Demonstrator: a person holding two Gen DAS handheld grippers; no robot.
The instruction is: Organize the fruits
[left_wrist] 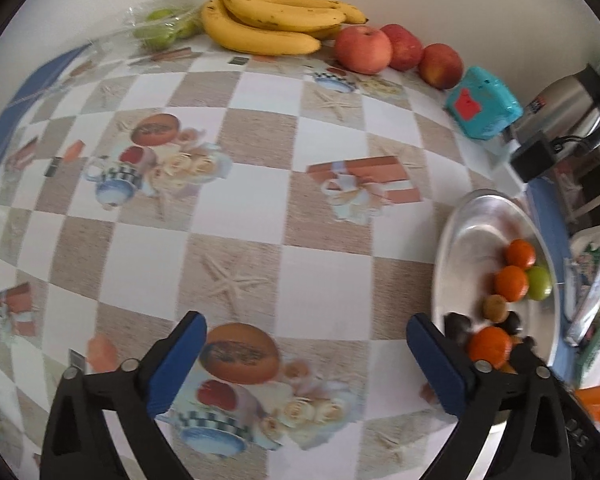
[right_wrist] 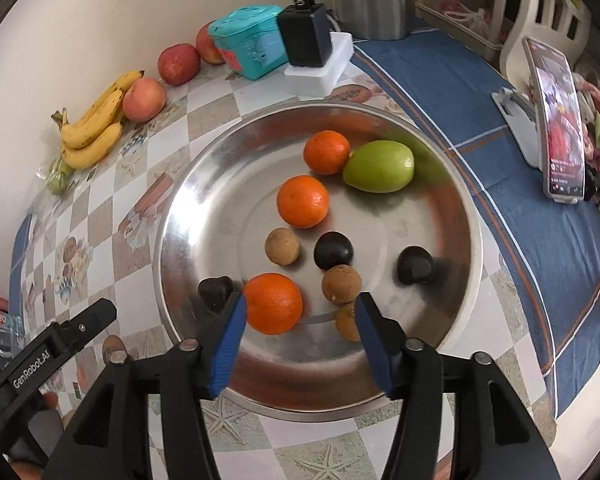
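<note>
The steel plate [right_wrist: 452, 184] holds 3 oranges [right_wrist: 302, 201], 1 green fruit [right_wrist: 379, 166], 3 brown fruits [right_wrist: 282, 246] and 3 dark fruits [right_wrist: 333, 250]. The right gripper [right_wrist: 300, 334] hangs over its near rim, jaws apart, pinching nothing; the nearest orange [right_wrist: 273, 303] lies just beside its left pad. The left gripper [left_wrist: 306, 360] is spread wide over bare tablecloth [left_wrist: 260, 128], empty. Bananas [left_wrist: 268, 20], 3 apples [left_wrist: 363, 50] and bagged green fruit [left_wrist: 160, 28] sit along the wall, off the plate.
</note>
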